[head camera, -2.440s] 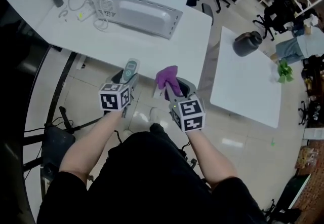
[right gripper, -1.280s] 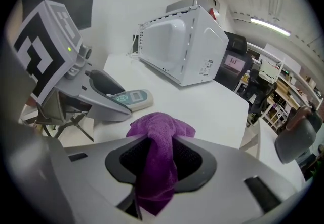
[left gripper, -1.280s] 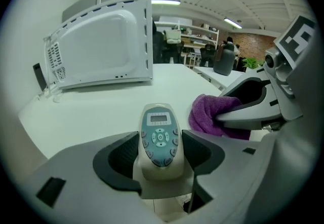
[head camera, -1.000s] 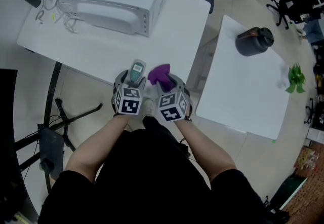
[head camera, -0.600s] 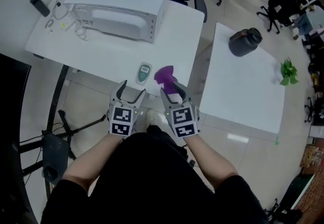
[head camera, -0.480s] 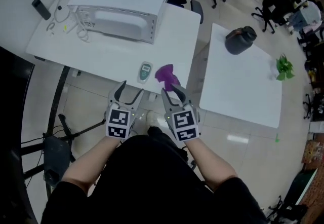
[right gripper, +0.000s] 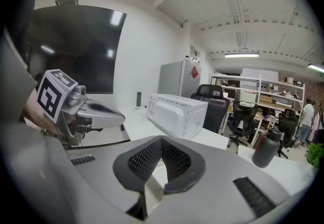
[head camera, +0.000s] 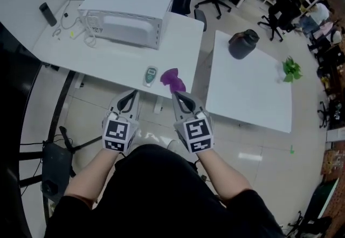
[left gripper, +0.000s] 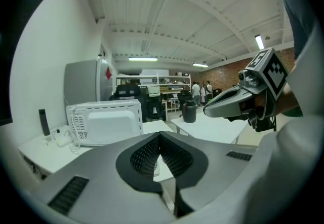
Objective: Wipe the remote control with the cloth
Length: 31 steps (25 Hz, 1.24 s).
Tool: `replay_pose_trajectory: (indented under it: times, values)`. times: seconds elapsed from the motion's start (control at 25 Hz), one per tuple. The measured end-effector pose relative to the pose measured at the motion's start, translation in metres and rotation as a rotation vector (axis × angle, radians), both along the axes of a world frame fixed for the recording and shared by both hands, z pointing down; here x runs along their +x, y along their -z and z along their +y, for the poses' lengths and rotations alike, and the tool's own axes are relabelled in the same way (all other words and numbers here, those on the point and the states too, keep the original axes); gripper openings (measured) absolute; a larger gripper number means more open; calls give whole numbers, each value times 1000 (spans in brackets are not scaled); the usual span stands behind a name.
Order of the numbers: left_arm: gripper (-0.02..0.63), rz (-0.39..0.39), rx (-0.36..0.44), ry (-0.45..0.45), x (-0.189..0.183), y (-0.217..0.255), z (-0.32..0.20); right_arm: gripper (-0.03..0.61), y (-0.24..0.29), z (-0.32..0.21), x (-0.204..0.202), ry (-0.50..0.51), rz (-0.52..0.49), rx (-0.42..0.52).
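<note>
The grey-green remote control [head camera: 150,75] lies flat near the front edge of the white table [head camera: 108,54]. The purple cloth [head camera: 171,79] sits crumpled just to its right. My left gripper [head camera: 131,95] hangs off the table's edge, short of the remote, shut with nothing in it. My right gripper [head camera: 177,96] is level with it, short of the cloth, also shut and empty. In the left gripper view the pads [left gripper: 160,139] meet, and the right gripper [left gripper: 238,104] shows at the side. The pads [right gripper: 162,142] also meet in the right gripper view.
A white microwave [head camera: 126,13] stands at the table's back, with cables and a black device [head camera: 47,14] to its left. A second white table [head camera: 250,91] at the right carries a dark jug [head camera: 242,43] and a small plant [head camera: 291,68]. Stand legs [head camera: 54,151] lie on the floor at the left.
A second ago both grippers were at the remote and cloth on the table. They have since pulled back toward my body and their jaws have closed; the remote and cloth stay on the table.
</note>
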<state>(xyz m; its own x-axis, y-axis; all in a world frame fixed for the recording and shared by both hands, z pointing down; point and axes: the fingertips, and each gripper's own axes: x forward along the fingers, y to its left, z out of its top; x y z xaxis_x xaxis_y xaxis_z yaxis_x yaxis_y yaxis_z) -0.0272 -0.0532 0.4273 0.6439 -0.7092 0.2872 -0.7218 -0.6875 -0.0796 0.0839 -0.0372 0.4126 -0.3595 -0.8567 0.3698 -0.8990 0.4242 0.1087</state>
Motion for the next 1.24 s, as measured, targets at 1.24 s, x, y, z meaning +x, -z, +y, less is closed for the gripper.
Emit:
replay_pose_trajectory:
  times: [1.24]
  values:
    - [3, -74, 15, 42, 44, 11, 20, 14, 13, 13, 23, 126, -33, 21]
